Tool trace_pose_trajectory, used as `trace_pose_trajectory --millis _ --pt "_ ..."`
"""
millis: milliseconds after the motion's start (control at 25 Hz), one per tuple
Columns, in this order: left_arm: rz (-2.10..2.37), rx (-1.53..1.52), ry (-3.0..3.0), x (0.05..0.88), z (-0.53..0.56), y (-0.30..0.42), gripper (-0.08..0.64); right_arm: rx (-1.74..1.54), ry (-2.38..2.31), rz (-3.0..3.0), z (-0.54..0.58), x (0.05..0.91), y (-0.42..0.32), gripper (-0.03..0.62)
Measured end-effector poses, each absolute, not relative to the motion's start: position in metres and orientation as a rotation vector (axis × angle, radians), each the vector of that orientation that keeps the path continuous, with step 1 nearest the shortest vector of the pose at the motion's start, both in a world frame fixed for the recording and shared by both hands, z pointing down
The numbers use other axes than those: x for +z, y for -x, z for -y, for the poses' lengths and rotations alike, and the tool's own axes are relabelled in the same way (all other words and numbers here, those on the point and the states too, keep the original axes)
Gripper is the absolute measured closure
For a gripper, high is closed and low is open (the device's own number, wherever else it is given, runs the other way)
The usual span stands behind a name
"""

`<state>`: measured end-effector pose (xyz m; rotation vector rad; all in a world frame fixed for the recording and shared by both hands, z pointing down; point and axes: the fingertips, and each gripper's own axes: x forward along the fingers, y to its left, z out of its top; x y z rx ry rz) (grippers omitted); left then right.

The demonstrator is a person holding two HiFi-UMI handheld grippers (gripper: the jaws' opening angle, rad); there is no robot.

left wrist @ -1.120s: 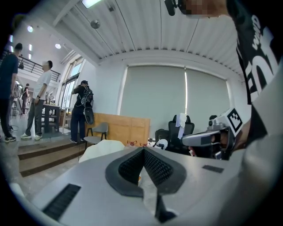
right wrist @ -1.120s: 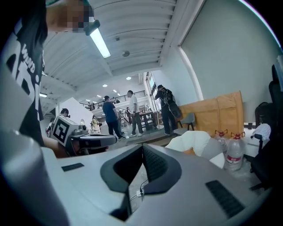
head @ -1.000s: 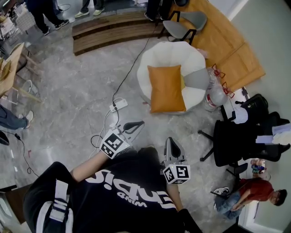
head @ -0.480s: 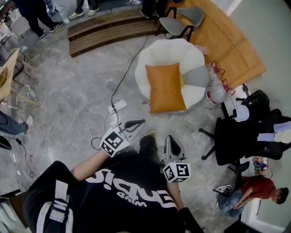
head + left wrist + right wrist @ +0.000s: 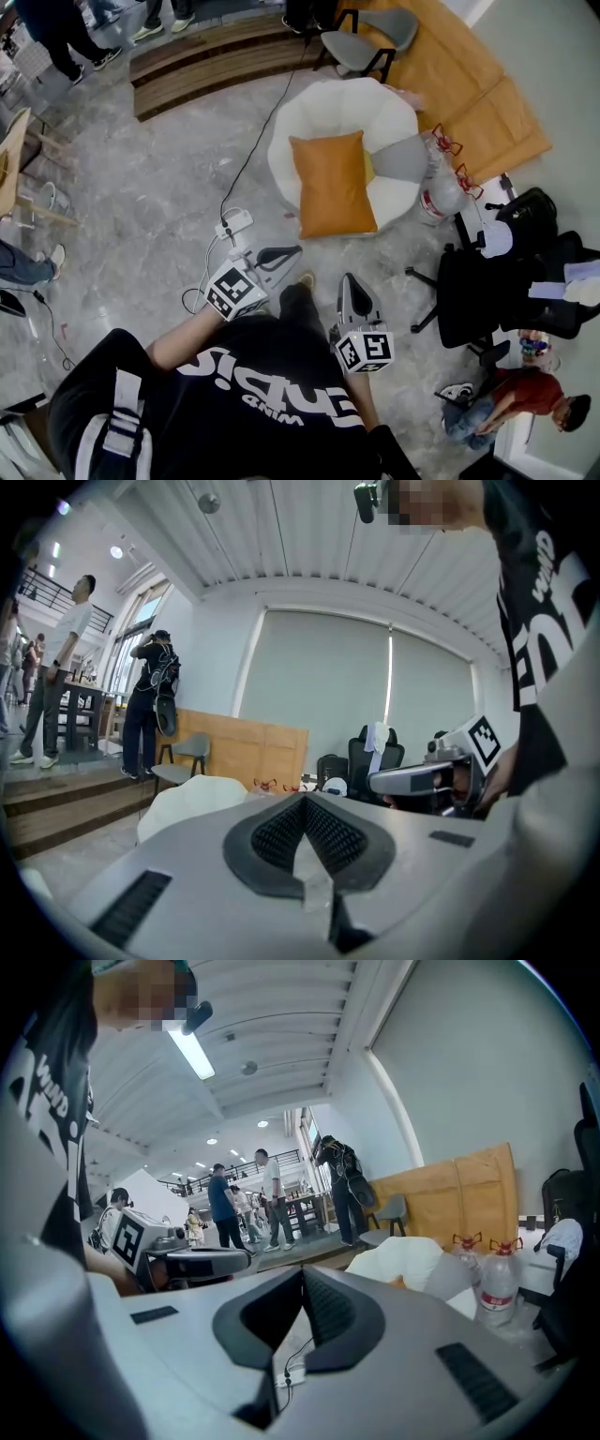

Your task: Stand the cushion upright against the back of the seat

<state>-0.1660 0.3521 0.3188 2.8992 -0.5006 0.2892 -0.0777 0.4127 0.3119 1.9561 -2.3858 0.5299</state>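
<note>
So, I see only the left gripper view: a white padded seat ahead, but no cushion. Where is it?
Observer: The orange square fabric cushion lies flat on the white round padded seat.
Operator: Is anything else on the seat?
Observer: A grey cushion lies beside the orange one, at the head view's right.
Operator: Is the way to the seat free?
Observer: A white power strip with a black cable lies on the grey marble floor there.
</note>
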Motion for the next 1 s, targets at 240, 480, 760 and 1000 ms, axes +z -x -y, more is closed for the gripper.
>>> trace_pose_trajectory --millis 240,480,760,1000 --pt "0.484 0.281 -2.89 0.315 -0.315 0.12 0.552 0.549 -1.973 2.377 -0.376 0.313 0.032 0.571" --pt "0.516 0.278 -2.883 0.309 -0.277 0.082 0.552 0.561 -1.951 2.402 -0.34 0.31 -0.009 0.571" --pt "0.646 0.283 -2.846 0.309 -0.239 0.051 0.552 0.602 -1.866 2.435 -0.311 0.317 -0.05 0.571" --pt "0.736 0.295 -2.803 0.312 -0.213 0.047 0.552 0.634 -1.779 2.469 -0.284 0.326 -0.06 0.571"
